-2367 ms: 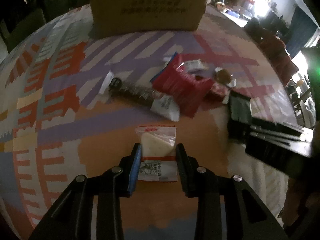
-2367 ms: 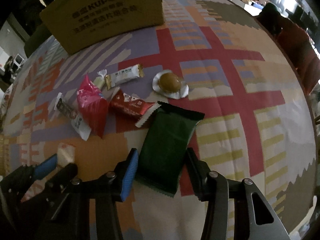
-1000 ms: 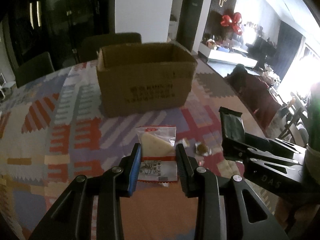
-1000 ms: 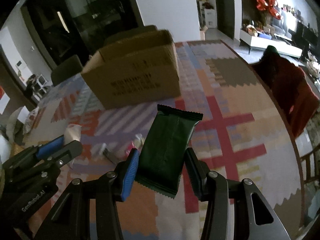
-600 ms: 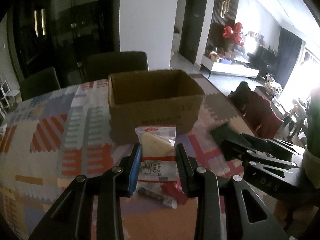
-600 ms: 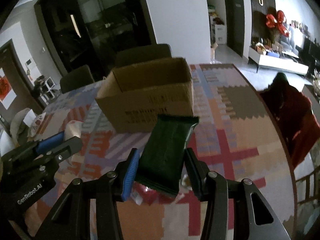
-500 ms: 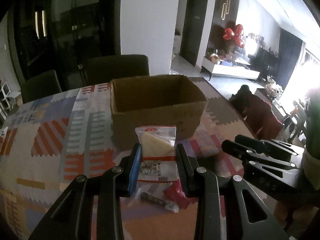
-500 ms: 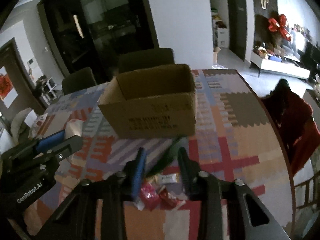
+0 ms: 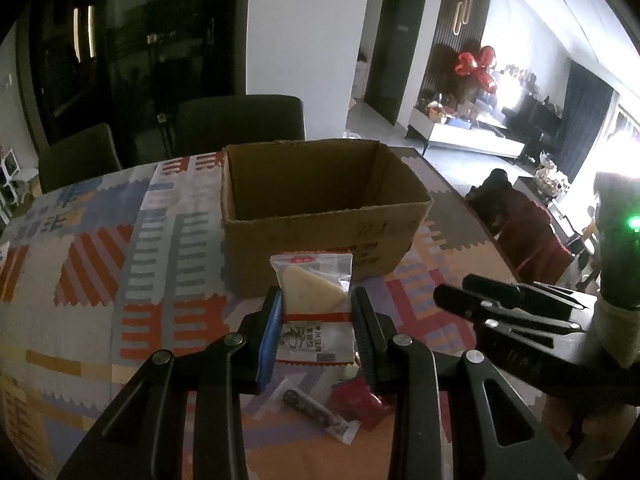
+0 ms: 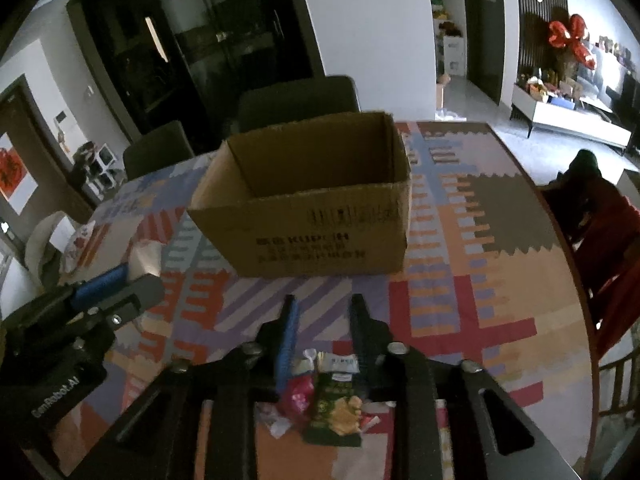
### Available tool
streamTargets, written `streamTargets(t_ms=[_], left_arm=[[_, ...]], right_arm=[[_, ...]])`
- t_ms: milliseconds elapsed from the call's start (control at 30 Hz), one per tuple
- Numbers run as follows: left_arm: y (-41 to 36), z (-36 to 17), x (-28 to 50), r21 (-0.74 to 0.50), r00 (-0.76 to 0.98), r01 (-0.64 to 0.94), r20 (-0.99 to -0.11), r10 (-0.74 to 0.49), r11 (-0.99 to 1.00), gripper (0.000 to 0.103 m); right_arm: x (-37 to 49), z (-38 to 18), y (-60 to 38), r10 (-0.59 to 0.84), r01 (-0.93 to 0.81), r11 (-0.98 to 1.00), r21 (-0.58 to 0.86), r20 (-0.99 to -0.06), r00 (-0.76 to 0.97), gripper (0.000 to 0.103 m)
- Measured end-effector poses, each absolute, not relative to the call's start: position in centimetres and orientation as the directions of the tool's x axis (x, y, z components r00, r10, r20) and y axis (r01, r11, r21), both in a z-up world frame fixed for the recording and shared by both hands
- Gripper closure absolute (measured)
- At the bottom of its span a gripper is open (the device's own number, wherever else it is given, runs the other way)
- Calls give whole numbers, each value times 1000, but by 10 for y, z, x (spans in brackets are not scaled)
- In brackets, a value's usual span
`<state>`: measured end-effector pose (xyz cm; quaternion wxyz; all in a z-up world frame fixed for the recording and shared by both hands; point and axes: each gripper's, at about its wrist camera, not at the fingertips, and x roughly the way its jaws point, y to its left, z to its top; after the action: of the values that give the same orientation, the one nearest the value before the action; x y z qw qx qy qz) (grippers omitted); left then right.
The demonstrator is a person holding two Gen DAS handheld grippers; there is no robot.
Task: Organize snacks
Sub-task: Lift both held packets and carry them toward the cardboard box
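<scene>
My left gripper [image 9: 317,294] is shut on a clear packet [image 9: 316,320] with a pale wedge-shaped pastry, held up in front of the open cardboard box [image 9: 320,236]. My right gripper [image 10: 323,302] has nothing between its fingers and its jaws are opening. A green packet [image 10: 334,408] lies on the tablecloth below it, on top of a pink packet [image 10: 296,396] and beside a small white one [image 10: 340,362]. The box [image 10: 304,236] stands just beyond both grippers and looks empty inside. The left wrist view has the right gripper [image 9: 452,288] at its right side.
A dark stick snack [image 9: 316,408] and a red packet [image 9: 356,400] lie under my left gripper. Two dark chairs [image 9: 240,120] stand behind the table. A red-covered chair [image 10: 608,240] stands past the table's right edge [image 10: 568,256].
Both grippers rose and came closer to the box. The green packet slipped out of the right gripper and dropped onto the snacks on the table. The left gripper kept its packet.
</scene>
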<state>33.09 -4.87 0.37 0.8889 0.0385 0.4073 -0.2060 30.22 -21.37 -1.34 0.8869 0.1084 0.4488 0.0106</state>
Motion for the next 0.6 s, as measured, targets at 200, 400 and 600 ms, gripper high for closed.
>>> streamTargets(t_ms=[200, 400, 600], left_arm=[[-53, -7, 329, -102, 566, 405, -753, -337, 909, 69], [-57, -24, 328, -116, 527, 407, -780, -337, 906, 69], [-62, -41, 330, -121, 487, 407, -810, -327, 906, 69]], right_arm=[[304, -44, -211, 134, 67, 979, 191, -861, 491, 53], [305, -79, -212, 153, 83, 977, 194, -923, 353, 49], [311, -107, -215, 180, 110, 972, 208, -958, 222, 47]])
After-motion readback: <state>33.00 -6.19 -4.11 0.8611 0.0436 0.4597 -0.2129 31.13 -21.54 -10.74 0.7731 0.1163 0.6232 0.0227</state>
